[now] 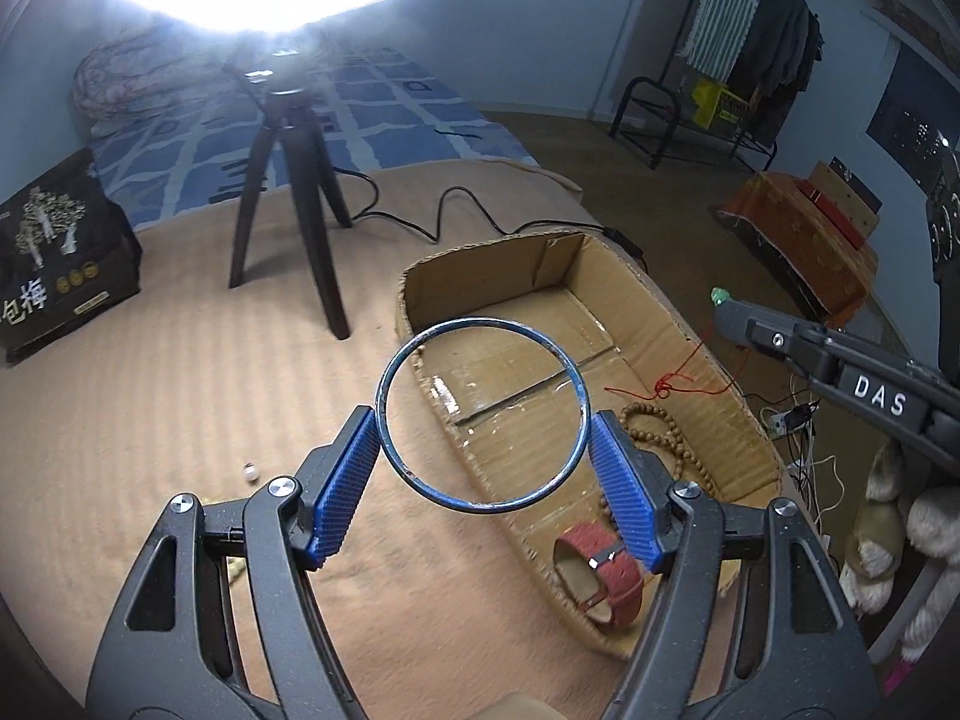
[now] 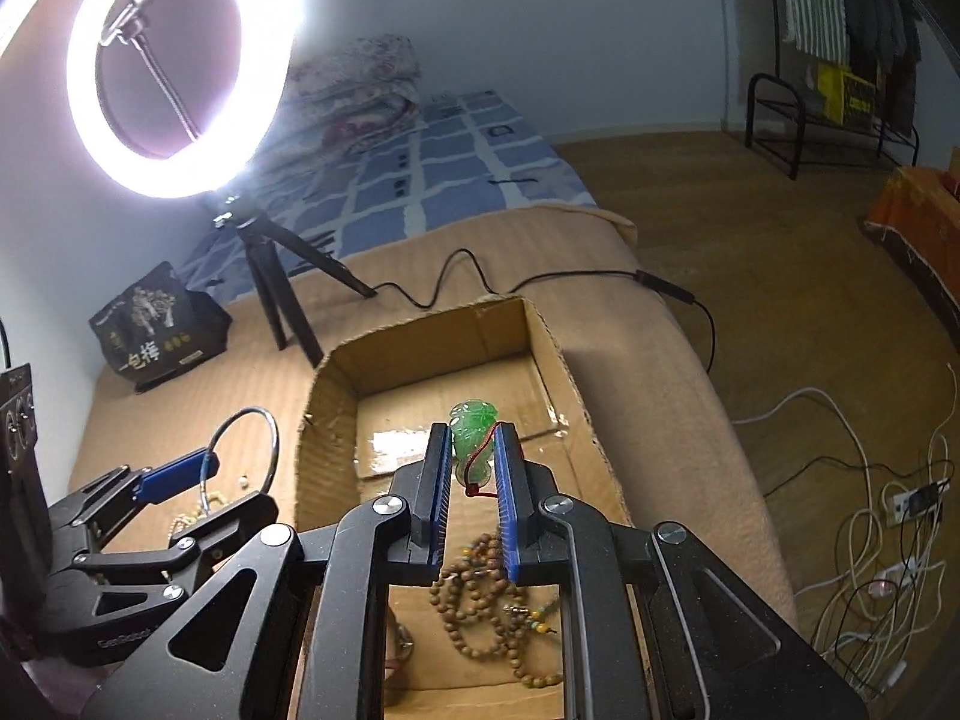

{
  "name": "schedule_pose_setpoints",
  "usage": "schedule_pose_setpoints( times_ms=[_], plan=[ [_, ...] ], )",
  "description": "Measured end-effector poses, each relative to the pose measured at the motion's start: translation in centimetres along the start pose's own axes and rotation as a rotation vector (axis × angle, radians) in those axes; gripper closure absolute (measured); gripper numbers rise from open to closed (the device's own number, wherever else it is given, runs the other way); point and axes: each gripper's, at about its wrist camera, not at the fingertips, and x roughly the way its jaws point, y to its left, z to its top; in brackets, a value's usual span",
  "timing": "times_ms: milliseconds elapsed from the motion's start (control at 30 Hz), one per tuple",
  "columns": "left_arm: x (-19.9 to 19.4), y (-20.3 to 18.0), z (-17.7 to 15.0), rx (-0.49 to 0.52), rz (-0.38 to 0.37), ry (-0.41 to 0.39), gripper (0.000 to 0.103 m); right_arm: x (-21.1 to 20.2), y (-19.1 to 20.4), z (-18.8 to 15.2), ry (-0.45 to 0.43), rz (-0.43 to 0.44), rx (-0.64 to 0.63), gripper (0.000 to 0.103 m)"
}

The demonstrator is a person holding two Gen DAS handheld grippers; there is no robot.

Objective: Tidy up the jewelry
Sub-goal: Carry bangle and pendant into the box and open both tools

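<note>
Bed (image 1: 150,396) w/ a tan ribbed blanket, ring light (image 2: 180,66) on a tripod at the back, blasting glare into the left cam. The box (image 2: 336,396), open cardboard, sits on the blanket near the bed's edge. Already in it: wooden beads (image 2: 474,606) and a red watch strap (image 1: 600,570) at the near end.

Left gripper (image 1: 480,456) has its fingers wedged against the outside of a thin bangle (image 1: 480,414), one pad each side, held up over the box's near-left wall, so part over blanket, part over box. Right gripper (image 2: 474,480) is pinching a green jade pendant (image 2: 474,432) over the middle of the box; its red cord (image 1: 678,378) trails down inside.

Loose bits still on the blanket left of the box: a small pearl (image 1: 250,471) and something gold, too small to ID.

What could go wrong imo:
- bangle is thin and round, gripped only at two points, could pop out or twist. If let go right here it may hit the wall and roll onto the blanket.
- pendant is gripped low, top sticks out, so it might slip. Jade dropped onto beads = chip risk.
- cord could snag on the beads or the fingers.
- both grippers are close together over one box, easy to bump.
</note>
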Motion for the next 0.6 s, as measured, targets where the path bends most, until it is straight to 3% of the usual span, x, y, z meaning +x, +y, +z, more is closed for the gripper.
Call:
schedule_pose_setpoints(
  times_ms=[600],
  plan=[
    [2.6,-1.4,0.3,0.004,-0.001,0.045,0.029,1.5,-1.3,-0.8,0.058,-0.01,0.039,0.09]
  ],
)
